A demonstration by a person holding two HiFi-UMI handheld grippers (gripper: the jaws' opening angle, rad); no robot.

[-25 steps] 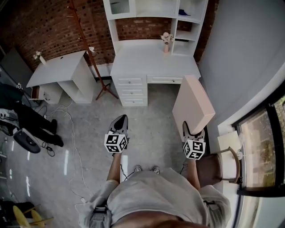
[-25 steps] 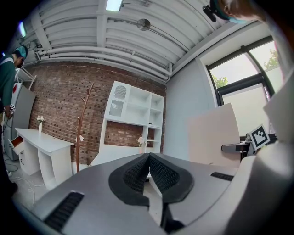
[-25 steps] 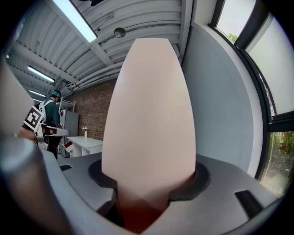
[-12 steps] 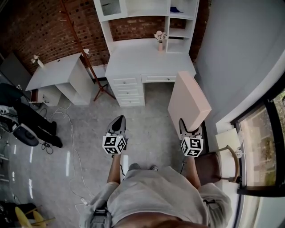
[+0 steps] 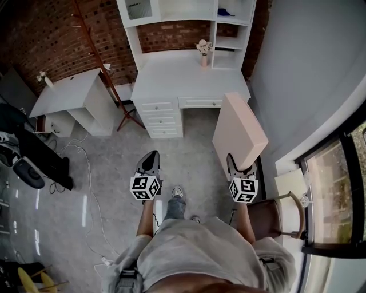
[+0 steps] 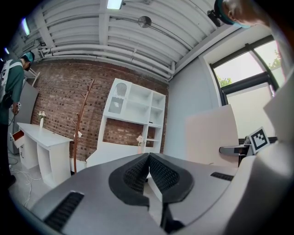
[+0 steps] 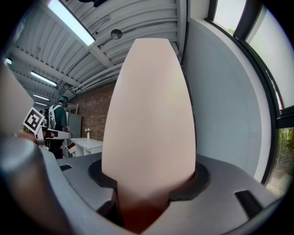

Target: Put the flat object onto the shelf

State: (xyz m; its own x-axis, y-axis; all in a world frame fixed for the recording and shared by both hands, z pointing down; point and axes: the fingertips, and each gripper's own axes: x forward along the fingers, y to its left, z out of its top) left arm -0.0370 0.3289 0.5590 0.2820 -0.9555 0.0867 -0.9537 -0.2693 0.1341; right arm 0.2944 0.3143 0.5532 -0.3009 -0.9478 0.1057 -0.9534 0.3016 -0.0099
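Note:
My right gripper [image 5: 241,169] is shut on a flat pale pink slab [image 5: 239,130], held up on edge and pointing toward the white desk with its shelf unit [image 5: 189,14]. In the right gripper view the flat slab [image 7: 149,124] fills the middle, clamped between the jaws. My left gripper [image 5: 150,162] hangs over the grey floor, shut with nothing in it; its fingertips [image 6: 148,163] meet in the left gripper view. The shelf unit [image 6: 133,112] stands ahead against the brick wall.
A vase of flowers [image 5: 203,50] stands on the desk top [image 5: 183,77]. A second white desk [image 5: 68,97] and a wooden coat stand [image 5: 108,68] are at the left. A wooden chair [image 5: 280,214] and a window are at my right. Cables [image 5: 91,189] trail on the floor.
The person has stepped forward, one foot now showing between the grippers. The desk and shelves sit slightly nearer. Both grippers keep their pose, and the slab stays clamped.

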